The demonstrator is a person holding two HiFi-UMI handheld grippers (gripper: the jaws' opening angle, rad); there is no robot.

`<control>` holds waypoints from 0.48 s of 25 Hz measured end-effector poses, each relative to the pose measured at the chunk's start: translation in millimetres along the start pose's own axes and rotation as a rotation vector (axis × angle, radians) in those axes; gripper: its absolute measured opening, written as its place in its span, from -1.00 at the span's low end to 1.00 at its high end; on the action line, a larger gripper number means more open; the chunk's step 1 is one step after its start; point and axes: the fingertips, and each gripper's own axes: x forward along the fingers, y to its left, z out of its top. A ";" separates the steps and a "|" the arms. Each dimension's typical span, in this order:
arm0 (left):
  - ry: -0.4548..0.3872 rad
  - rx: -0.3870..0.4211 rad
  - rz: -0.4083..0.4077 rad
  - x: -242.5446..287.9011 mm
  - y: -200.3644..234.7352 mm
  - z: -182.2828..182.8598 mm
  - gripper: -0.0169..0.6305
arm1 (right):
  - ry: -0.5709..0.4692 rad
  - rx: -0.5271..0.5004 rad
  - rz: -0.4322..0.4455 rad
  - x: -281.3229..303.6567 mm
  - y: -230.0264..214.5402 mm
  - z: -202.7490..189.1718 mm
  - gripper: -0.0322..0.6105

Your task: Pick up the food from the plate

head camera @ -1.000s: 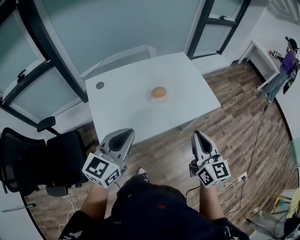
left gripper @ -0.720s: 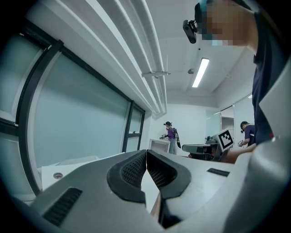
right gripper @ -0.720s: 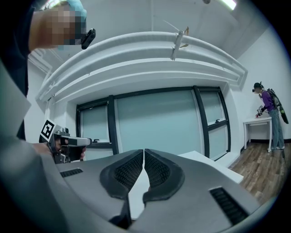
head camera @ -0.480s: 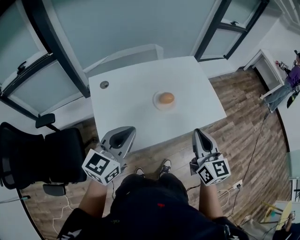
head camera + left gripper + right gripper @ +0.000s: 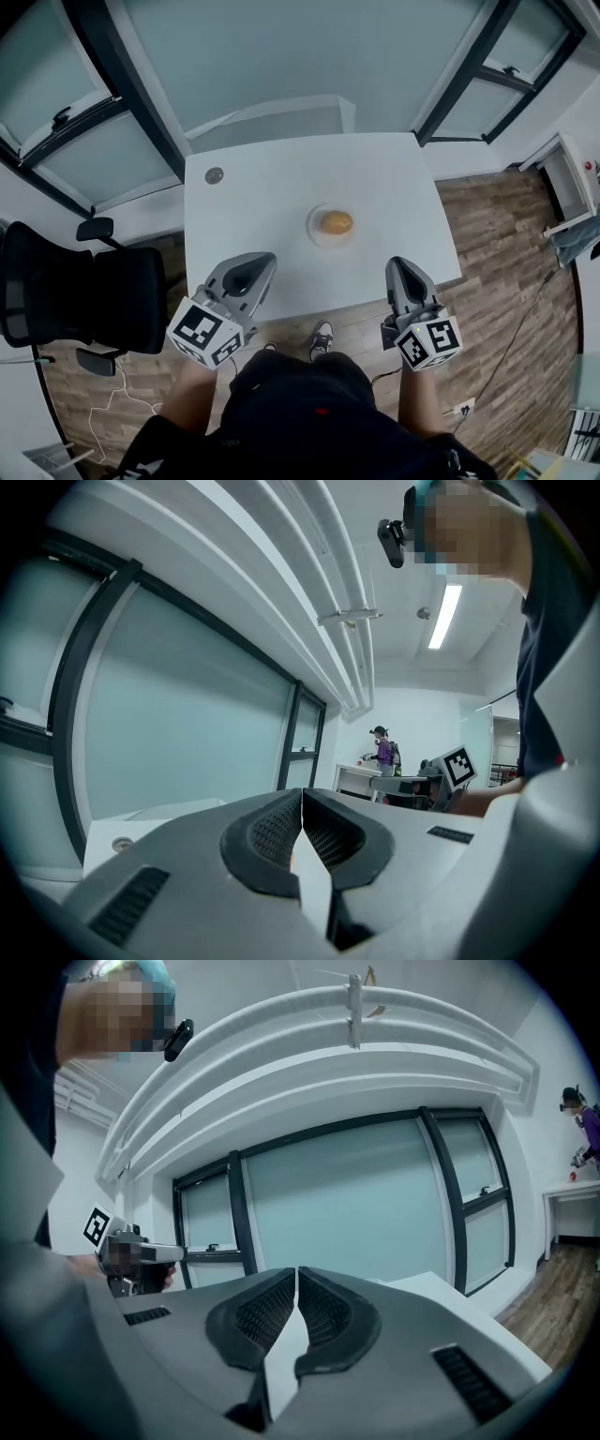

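We see a white tabletop (image 5: 253,211) at mid-frame, backed by a wall of frosted glass panels (image 5: 281,47) in dark frames (image 5: 141,103) that fills the top, and a small round grommet (image 5: 215,175) sits near its upper left corner. A black office chair (image 5: 66,300) stands at the left edge on the wood-plank floor (image 5: 511,309), and a white desk (image 5: 574,183) sits at the right edge. In the left gripper view we make out white pipes (image 5: 323,583) along the ceiling and a lit strip light (image 5: 448,616) at upper right.
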 end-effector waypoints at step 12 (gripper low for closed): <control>0.045 -0.019 0.190 76.4 1.4 -17.0 -0.88 | 0.109 0.017 0.259 76.9 -78.6 -31.5 -0.81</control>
